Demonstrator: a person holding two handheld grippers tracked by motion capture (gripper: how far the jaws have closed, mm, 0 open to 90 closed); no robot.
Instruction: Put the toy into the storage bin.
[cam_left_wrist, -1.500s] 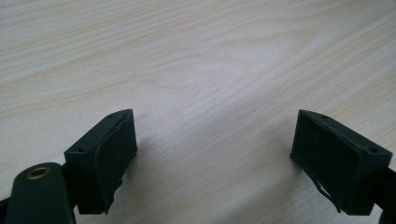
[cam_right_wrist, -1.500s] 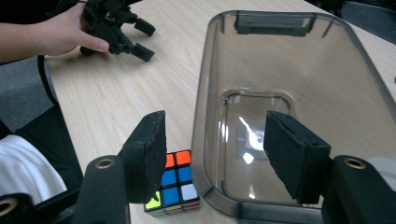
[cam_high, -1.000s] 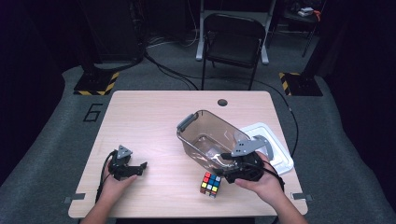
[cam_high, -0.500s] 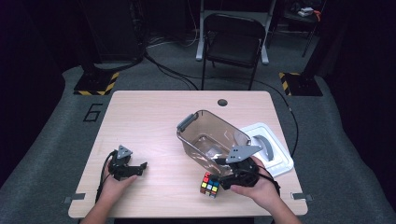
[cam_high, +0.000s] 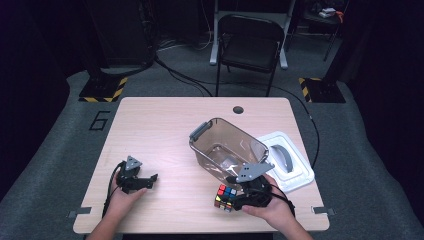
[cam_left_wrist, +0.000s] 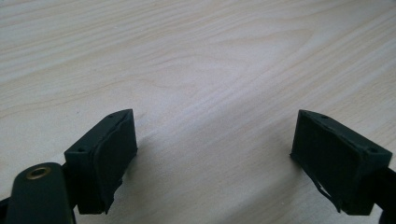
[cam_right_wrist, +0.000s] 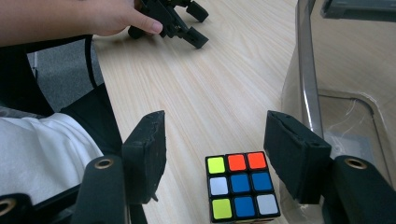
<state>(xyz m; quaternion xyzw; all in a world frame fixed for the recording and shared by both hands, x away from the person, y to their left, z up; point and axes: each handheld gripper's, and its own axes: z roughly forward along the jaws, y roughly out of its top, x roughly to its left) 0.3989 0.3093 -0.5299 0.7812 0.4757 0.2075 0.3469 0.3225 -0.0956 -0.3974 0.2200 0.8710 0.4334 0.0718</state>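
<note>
A scrambled colour cube (cam_high: 226, 197) sits on the wooden table (cam_high: 165, 130) near its front edge. My right gripper (cam_high: 237, 199) lies low beside it, pointing left. In the right gripper view the cube (cam_right_wrist: 240, 186) sits between the two black jaws of the right gripper (cam_right_wrist: 215, 122). Bare table shows between the cube and the left pad, so nothing is pinched; the gripper is open. My left gripper (cam_high: 151, 179) rests on the table at the front left. Its jaws stand wide apart in the left gripper view (cam_left_wrist: 215, 140), open over bare wood.
A clear plastic container (cam_high: 200, 131) with grey handles stands tilted just behind the cube, and its wall (cam_right_wrist: 303, 70) is close on the right jaw's side. Its white lid (cam_high: 295, 175) lies to the right. A black chair (cam_high: 250, 45) stands beyond the table.
My right gripper has slid left and toward the front edge, sinking a little, so that its jaws now flank the cube. Cube, container and left gripper have stayed put.
</note>
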